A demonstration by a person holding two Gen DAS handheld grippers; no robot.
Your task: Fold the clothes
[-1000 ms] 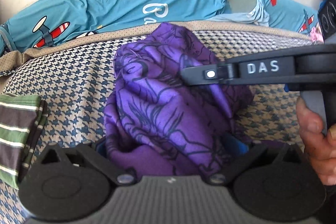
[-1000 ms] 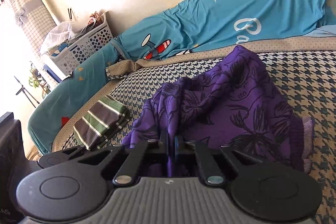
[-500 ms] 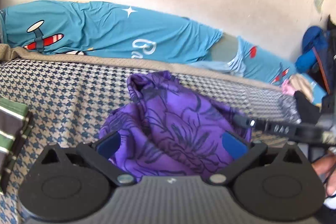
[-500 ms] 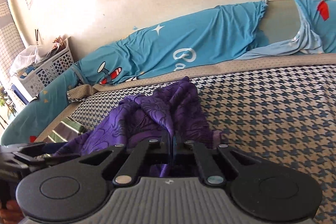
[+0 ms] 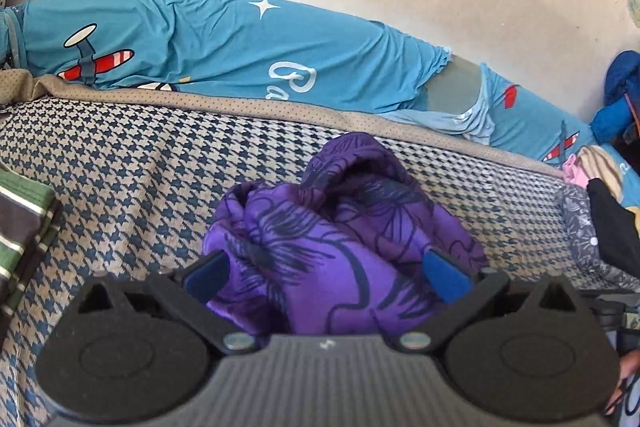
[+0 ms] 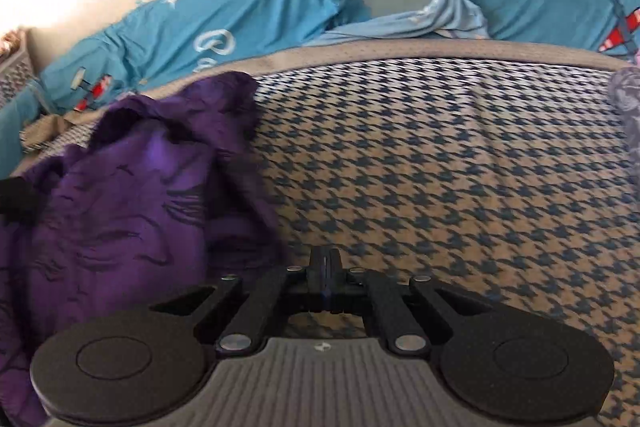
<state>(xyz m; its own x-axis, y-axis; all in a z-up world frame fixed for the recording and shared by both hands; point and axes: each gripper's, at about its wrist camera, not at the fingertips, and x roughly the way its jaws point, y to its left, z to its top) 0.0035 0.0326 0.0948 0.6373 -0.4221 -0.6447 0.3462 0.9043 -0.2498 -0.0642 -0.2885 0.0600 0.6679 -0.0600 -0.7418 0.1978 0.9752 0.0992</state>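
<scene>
A crumpled purple garment with dark flower outlines (image 5: 340, 227) lies heaped on the houndstooth bed cover (image 5: 140, 195). My left gripper (image 5: 326, 273) stands open, and its blue pads (image 5: 206, 275) flank the near part of the heap without pressing it. In the right wrist view the same purple garment (image 6: 120, 195) lies to the left. My right gripper (image 6: 325, 261) is shut over bare houndstooth cover (image 6: 440, 167), just right of the cloth's edge. I see no cloth between its fingers.
A folded green-and-brown striped garment (image 5: 20, 227) lies at the left. Blue aeroplane-print bedding (image 5: 240, 55) runs along the wall. Several loose clothes (image 5: 600, 211) are piled at the right, and a grey floral cloth (image 6: 628, 115) shows at the right edge.
My right gripper has swung right, out of the left wrist view, and the purple garment has slid from between its fingers to its left. The left gripper rose slightly and rolled.
</scene>
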